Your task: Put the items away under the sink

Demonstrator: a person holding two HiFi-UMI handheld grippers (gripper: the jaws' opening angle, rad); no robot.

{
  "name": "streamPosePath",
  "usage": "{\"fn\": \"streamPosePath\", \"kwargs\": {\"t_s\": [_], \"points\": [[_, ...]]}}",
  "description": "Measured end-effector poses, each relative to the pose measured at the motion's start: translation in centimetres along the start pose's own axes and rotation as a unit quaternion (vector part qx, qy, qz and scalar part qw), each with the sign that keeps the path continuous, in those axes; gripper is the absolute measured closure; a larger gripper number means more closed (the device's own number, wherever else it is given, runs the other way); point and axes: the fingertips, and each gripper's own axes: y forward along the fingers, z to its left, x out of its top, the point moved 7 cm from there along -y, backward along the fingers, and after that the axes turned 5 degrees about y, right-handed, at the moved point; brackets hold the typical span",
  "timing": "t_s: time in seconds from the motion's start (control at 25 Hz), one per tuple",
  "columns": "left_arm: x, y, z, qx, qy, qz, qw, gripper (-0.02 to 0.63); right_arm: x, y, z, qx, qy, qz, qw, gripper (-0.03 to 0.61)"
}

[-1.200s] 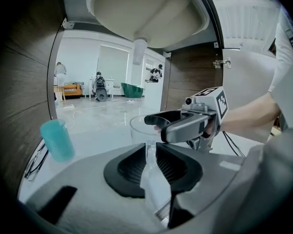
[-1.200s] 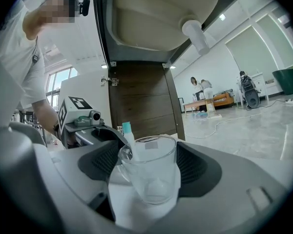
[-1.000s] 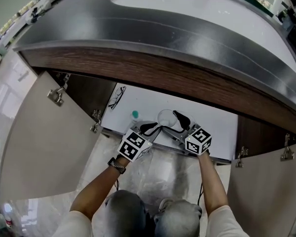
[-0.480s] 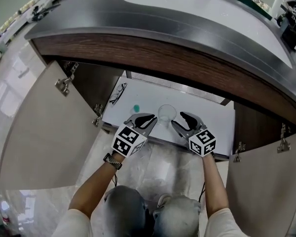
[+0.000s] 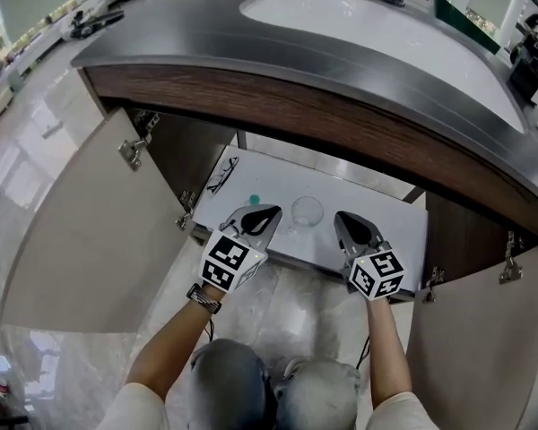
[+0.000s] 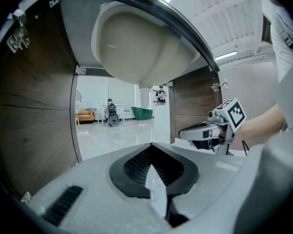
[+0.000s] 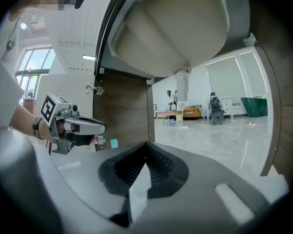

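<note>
Cup [image 5: 307,210], clear, standing on white cabinet floor [image 5: 386,231] under sink [image 5: 368,21], left gripper [image 5: 269,211] and right gripper [image 5: 343,216] flanking it, not touching, jaws of both just closing together, empty.

Washroom mock-up in a large hall [image 6: 115,130]: sink [image 5: 359,16] in countertop [image 5: 206,38], open cabinet [image 5: 184,155] beneath.

Entry: left door [image 5: 90,231] and right door [image 5: 480,348] swung wide, we pass between.
Basin [image 6: 141,48]: hangs overhead inside.
Shelf [image 5: 377,231]: cup [image 5: 307,211] centre, glasses [image 5: 222,175] left.
</note>
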Motion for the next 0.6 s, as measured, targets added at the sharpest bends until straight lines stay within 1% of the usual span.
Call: {"fn": "streamPosePath", "kwargs": {"t_s": [0.12, 0.24, 0.32, 0.4, 0.48, 0.6], "points": [[0.9, -0.9, -0.2, -0.007, -0.002, -0.015, 0.9999, 0.606, 1.2, -0.2, 0.9, 0.001, -0.011, -0.005, 1.000, 0.572], [2.0, -1.8, -0.1, -0.010, -0.011, -0.042, 0.9990, 0.606, 2.4, -0.4, 2.2, 0.017, -0.028, -0.005, 0.999, 0.572], [2.8, -2.2, -0.2, -0.006, -0.004, -0.052, 0.9986, 0.606, 3.0, -0.6, 3.2, 0.032, -0.057, 0.000, 0.998, 0.572], [3.5, -2.6, -0.3, -0.002, 0.006, -0.053, 0.9986, 0.606, 3.4, -0.9, 4.0, 0.040, -0.072, 0.004, 0.997, 0.572], [4.6, -3.1, -0.7, 0.000, 0.014, -0.051, 0.9986, 0.606, 4.3, -1.5, 4.7, 0.044, -0.071, -0.002, 0.996, 0.574], [6.7, -4.3, -1.8, -0.016, 0.024, -0.051, 0.9983, 0.606, 6.4, -3.1, 6.8, 0.049, -0.062, -0.016, 0.997, 0.572]]}}
